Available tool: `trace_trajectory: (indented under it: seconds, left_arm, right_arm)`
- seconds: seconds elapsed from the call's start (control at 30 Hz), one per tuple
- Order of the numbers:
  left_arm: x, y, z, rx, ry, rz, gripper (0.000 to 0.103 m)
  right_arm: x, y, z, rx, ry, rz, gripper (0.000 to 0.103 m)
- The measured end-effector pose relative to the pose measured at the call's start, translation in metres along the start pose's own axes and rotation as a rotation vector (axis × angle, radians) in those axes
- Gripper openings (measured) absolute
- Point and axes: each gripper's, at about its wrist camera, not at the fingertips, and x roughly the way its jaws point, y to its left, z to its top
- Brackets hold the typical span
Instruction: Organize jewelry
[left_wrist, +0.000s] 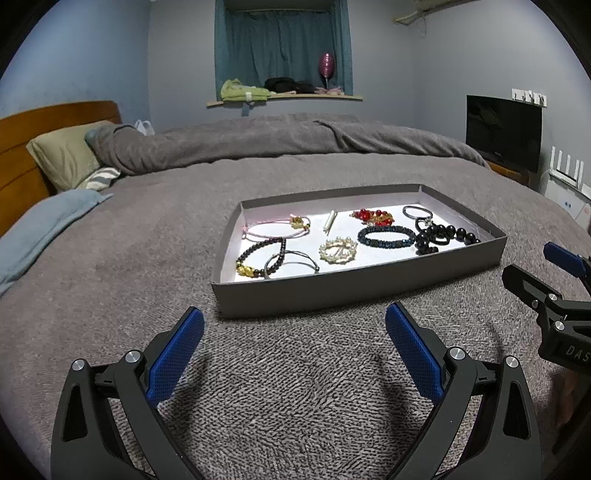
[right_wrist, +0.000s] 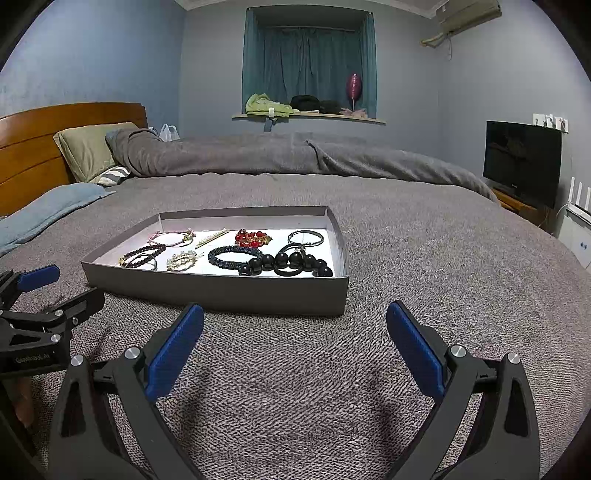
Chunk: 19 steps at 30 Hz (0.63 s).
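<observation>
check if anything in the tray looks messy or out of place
Mostly tidy. The big black bead bracelet at the tray's right end lies tangled over black rings, crowding that corner. Nothing has spilled onto the blanket.

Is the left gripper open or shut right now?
Open. The left gripper has its blue pads spread wide apart above the grey blanket, nothing between them.

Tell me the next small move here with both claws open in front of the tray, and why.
Probably ease the right claw forward over the tray's near wall toward the big black bead bracelet. Both claws are open and empty, short of the tray, and that bracelet lies tangled with the black hair tie at its near right corner.
</observation>
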Motion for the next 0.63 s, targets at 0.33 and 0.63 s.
trace_trajectory:
  seconds: [0.33,0.63]
  left_arm:
    - [-0.0035,-0.004,-0.0004,0.015,-0.017,-0.009,0.098]
    - [0.0042,-0.001,-0.0005,-0.003,0.023,0.001,0.098]
  right_arm:
    - [0.0014,-0.0011,-0.0031,0.004,0.008,-0.002,0.098]
    - [0.003,-0.0009,-0.0025,0.008,0.011,-0.001,0.098]
